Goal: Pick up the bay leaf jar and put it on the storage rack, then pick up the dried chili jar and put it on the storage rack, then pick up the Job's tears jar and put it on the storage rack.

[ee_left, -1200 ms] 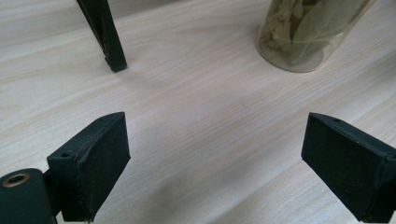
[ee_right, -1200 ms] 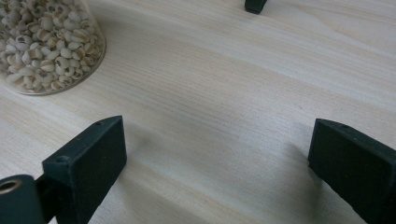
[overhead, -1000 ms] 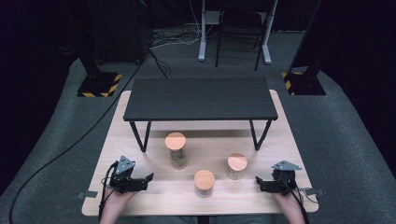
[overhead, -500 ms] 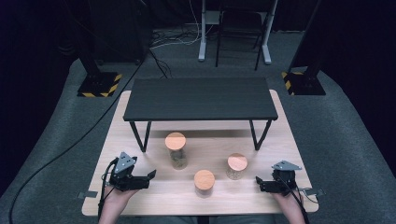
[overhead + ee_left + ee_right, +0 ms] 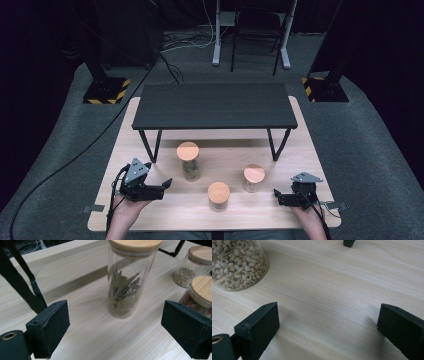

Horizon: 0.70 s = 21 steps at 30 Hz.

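Three glass jars with wooden lids stand on the light wooden table (image 5: 310, 150). The tall jar (image 5: 188, 161) holds dried leaves (image 5: 123, 291). A short jar (image 5: 218, 195) stands in front of it, and another short jar (image 5: 253, 178) of pale grains (image 5: 234, 263) stands to its right. My left gripper (image 5: 166, 188) is open at the front left, pointing at the tall jar (image 5: 130, 277) from a short distance, with nothing between the jaws (image 5: 116, 336). My right gripper (image 5: 276, 196) rests open at the front right, just right of the grain jar, jaws empty (image 5: 327, 330).
A low black shelf (image 5: 213, 105) on thin black legs (image 5: 150, 145) spans the back half of the table, right behind the jars. One leg's foot (image 5: 348, 243) stands ahead of the right gripper. Dark floor, cables and stands surround the table.
My left gripper has shifted a little to the right and forward, toward the tall jar. The right gripper and the jars have stayed put.
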Motion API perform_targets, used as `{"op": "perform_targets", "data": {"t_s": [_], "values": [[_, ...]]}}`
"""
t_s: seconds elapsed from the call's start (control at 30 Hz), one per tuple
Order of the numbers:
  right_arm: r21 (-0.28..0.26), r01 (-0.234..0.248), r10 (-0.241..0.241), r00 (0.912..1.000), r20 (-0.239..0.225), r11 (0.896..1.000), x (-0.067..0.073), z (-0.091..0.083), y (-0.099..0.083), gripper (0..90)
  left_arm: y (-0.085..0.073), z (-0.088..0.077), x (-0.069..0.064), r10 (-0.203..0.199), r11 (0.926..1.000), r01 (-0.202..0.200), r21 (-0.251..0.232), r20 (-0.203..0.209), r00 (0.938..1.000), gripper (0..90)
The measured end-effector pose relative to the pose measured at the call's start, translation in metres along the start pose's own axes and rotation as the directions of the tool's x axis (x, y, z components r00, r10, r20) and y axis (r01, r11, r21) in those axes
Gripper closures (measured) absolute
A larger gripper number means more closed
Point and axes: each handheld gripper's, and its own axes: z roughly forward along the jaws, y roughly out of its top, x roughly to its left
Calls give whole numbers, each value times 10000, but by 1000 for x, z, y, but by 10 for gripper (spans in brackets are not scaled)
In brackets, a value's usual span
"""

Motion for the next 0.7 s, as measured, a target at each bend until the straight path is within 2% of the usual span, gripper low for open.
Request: {"op": "perform_targets", "data": {"t_s": [0.2,0.7], "values": [[8,3,-3,10000,-5,10000,0,0,0,32,7,2,-4,107,9999,-106,-37,73,9999,76],[13,18,-18,10000,-20,10000,0,0,0,29,28,23,-14,513,9984,-522,196,452,9977,76]]}}
